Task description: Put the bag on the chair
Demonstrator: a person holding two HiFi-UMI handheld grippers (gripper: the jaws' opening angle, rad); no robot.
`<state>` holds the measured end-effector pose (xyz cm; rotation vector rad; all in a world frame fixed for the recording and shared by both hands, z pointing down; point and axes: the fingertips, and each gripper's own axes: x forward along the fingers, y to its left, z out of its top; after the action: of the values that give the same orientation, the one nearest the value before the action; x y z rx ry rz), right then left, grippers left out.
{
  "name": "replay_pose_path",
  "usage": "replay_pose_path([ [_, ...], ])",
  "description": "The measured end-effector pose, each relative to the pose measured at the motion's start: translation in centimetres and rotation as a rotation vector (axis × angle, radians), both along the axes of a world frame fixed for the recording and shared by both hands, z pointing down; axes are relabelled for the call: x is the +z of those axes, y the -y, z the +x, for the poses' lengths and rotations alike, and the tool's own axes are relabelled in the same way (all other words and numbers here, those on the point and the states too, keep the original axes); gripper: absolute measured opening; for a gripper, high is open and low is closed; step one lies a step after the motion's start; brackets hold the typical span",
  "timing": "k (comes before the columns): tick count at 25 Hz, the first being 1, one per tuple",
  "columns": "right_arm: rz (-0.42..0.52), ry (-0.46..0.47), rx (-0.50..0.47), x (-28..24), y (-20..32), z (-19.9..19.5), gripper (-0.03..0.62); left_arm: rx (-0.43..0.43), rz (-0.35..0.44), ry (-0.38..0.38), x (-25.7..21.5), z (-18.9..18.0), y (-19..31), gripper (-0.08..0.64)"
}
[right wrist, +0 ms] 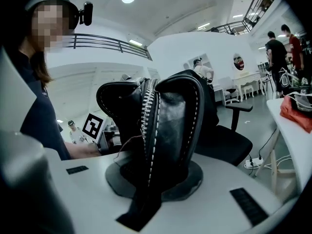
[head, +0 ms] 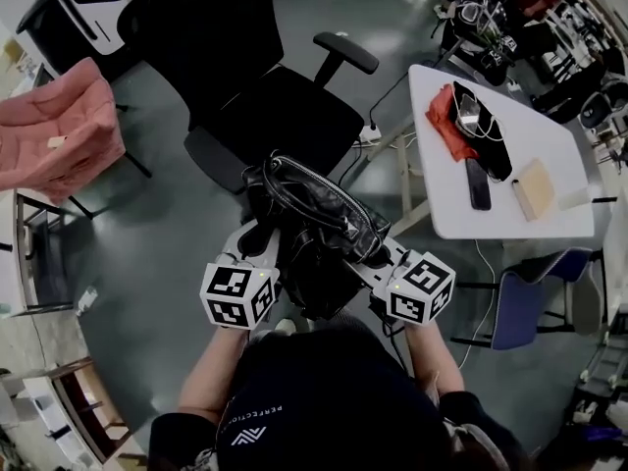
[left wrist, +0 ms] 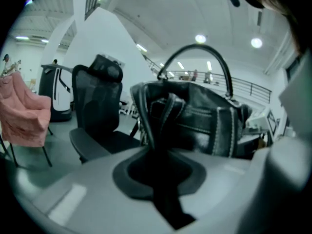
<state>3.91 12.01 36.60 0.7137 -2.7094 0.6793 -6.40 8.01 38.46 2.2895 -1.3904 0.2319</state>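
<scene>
Your left gripper (head: 257,241) has its jaws drawn narrow and clamped on one end of the black leather bag (head: 312,209). Your right gripper (head: 381,259) pinches the opposite, zippered end in the same way. You hold the bag off the floor between the two grippers, handle uppermost, just before the seat of the black office chair (head: 285,116).
</scene>
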Motion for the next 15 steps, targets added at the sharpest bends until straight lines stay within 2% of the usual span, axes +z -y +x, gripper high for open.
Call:
replay_pose_path([
  [10,-0.020,-0.005,-0.070,0.3,9.8,2.3,0.052,-0.074,-0.031,-0.004,0.6,2.2,9.3,0.044],
  [15,0.001,-0.008,-0.096,0.7,13.4,2.9,0.052,-0.097,-0.030,0.001,1.1,2.6,12.6,0.045],
])
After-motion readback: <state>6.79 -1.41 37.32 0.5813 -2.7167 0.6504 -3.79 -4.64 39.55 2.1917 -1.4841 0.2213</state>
